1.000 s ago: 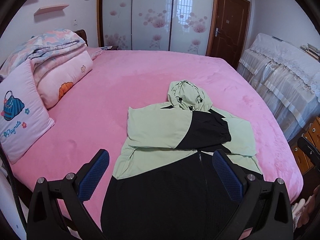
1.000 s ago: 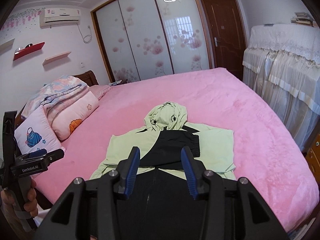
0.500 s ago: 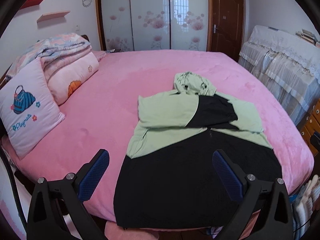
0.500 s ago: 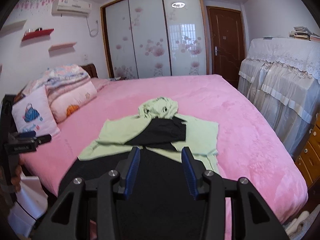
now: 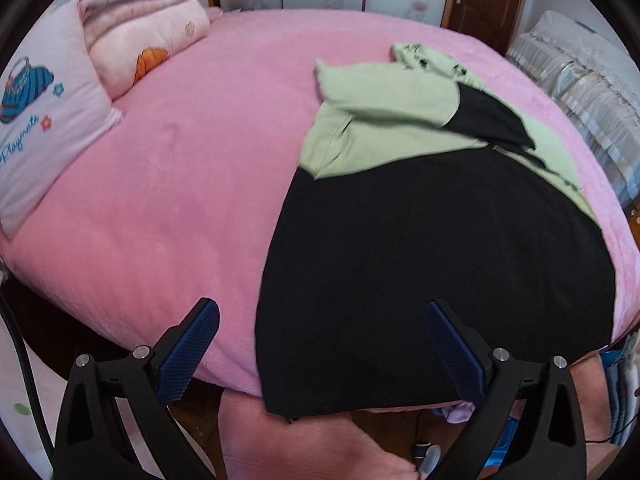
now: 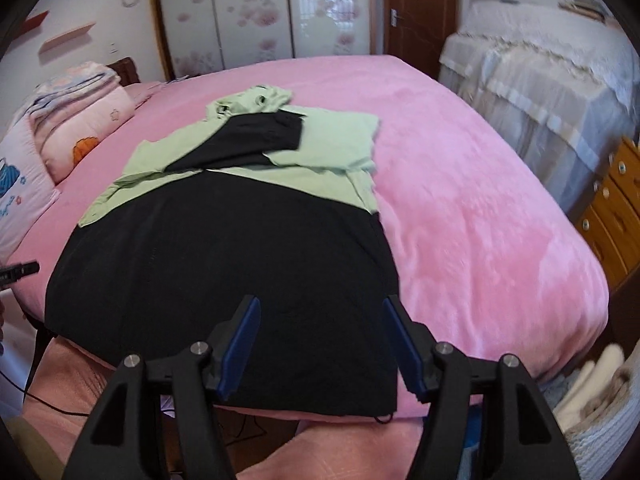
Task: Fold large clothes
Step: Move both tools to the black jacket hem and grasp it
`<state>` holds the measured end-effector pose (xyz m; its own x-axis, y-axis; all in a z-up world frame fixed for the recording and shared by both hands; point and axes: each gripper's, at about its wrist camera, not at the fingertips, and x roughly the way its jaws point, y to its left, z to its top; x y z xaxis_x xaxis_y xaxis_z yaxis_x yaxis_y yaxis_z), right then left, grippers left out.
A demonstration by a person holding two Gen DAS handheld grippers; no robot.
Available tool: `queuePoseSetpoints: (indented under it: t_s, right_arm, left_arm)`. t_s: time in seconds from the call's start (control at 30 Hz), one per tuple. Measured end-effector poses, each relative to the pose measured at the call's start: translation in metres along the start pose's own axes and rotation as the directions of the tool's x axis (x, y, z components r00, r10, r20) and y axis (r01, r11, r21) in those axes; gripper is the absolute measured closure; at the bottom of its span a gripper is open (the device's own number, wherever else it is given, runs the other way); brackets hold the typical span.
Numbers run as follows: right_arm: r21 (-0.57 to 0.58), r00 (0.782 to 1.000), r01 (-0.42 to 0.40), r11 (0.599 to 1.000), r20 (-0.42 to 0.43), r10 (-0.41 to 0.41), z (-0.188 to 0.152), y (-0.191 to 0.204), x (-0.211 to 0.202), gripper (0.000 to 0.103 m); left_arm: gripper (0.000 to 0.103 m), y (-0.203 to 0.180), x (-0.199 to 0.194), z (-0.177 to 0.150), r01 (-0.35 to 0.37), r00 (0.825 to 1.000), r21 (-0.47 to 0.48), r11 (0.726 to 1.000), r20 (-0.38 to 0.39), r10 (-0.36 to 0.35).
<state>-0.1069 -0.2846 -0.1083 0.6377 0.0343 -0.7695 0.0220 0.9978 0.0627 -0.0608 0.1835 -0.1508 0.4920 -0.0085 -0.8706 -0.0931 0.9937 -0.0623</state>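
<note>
both rigs have pulled back toward the foot of the bed (image 6: 480, 208) and tipped down over the last second; the jacket's black hem, barely in frame before, now sits right ahead of both sets of jaws, so this looks like the setup for the bottom-up fold. right gripper (image 6: 322, 344) went from narrow to wide open, holding nothing; left gripper (image 5: 322, 354) unchanged, wide open and empty. jacket (image 5: 432, 248) lies flat on the pink bed, hood toward the wardrobe, both sleeves already folded across the chest, hem draped slightly over the near bed edge. left jaws straddle the hem's left corner, right jaws sit over the hem near its right corner; neither touches cloth as far as i can tell. around: printed pillow (image 5: 36, 120) and stacked quilts (image 5: 136, 12) at the far left, covered furniture (image 6: 536, 92) and wooden drawers (image 6: 612, 204) on the right, all well apart from the jacket. nothing blocks the fold path, though the folded sleeves are loose and could slip
</note>
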Motion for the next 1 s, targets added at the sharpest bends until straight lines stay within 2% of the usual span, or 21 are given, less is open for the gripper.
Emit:
queuePoseSetpoints:
  t_s: [0.07,0.23,0.33,0.4,0.53,0.8,0.93,1.0]
  right_arm:
    - [0.047,1.000,-0.010,0.999,-0.020,0.011,-0.007,-0.017,0.009,0.040]
    - [0.157,0.995,-0.031,0.987,-0.093,0.046,-0.021,-0.054,0.037,0.040]
    - [0.192,0.986,-0.071,0.979,-0.132,0.098,-0.029,-0.064,0.049,0.042]
    - [0.186,0.980,-0.070,0.980,-0.172,0.102,-0.036,-0.066,0.060,0.043]
    - [0.184,0.963,-0.100,0.978,-0.231,0.142,-0.046,-0.065,0.078,0.053]
    - [0.223,0.953,-0.129,0.966,-0.242,0.183,-0.054,-0.072,0.093,0.052]
    - [0.210,0.952,-0.128,0.969,-0.248,0.180,-0.055,-0.071,0.092,0.053]
    - [0.209,0.951,-0.128,0.970,-0.251,0.179,-0.056,-0.071,0.093,0.053]
  left_arm:
    - [0.008,0.011,0.017,-0.006,0.005,0.999,-0.014,1.000,-0.038,-0.005]
    - [0.012,0.030,0.048,-0.018,0.026,0.995,-0.040,0.999,-0.097,-0.029]
    - [0.023,0.039,0.060,-0.023,0.060,0.990,-0.064,0.996,-0.128,-0.067]
    - [0.023,0.043,0.064,-0.024,0.085,0.988,-0.076,0.993,-0.125,-0.094]
    - [0.023,0.050,0.068,-0.026,0.129,0.984,-0.097,0.987,-0.111,-0.140]
    - [0.023,0.050,0.080,-0.026,0.150,0.979,-0.096,0.984,-0.125,-0.162]
    - [0.035,0.050,0.076,-0.029,0.171,0.973,-0.082,0.982,-0.143,-0.181]
    - [0.036,0.048,0.075,-0.032,0.177,0.971,-0.072,0.982,-0.152,-0.187]
